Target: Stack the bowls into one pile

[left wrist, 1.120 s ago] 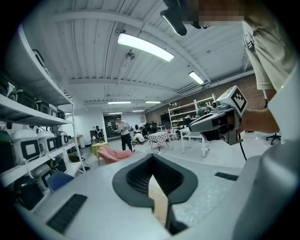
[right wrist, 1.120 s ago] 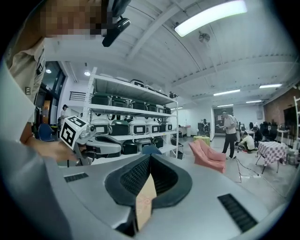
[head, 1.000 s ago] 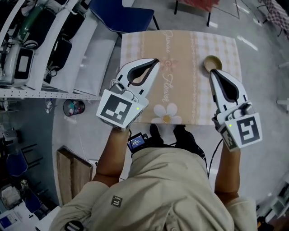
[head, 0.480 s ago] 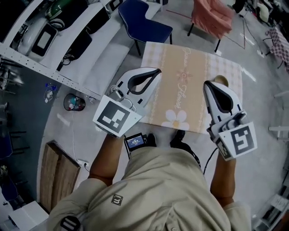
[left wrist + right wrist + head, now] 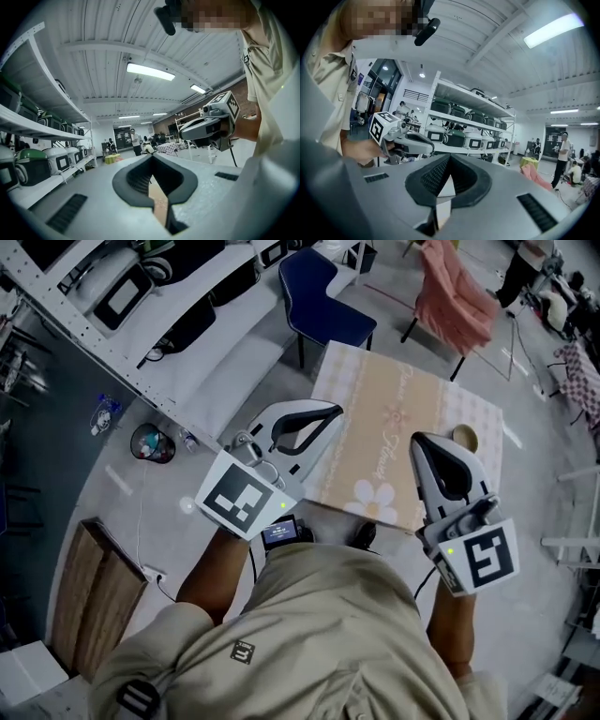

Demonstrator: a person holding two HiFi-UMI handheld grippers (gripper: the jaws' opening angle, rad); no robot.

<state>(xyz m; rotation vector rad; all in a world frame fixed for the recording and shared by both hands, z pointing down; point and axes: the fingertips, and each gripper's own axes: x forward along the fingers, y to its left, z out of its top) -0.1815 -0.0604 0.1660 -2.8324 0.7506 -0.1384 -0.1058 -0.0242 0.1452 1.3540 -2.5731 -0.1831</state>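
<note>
Your view swings: worktop now at 1 o'clock, one bowl showing. Left gripper, right gripper both closed, empty; no stacking underway.

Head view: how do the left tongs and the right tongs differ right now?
The left tongs show over the left edge of the table, far from the bowl; the right tongs show close beside that bowl. The left tongs slant rightward, the right tongs leftward. Both are shut and hold nothing.
</note>
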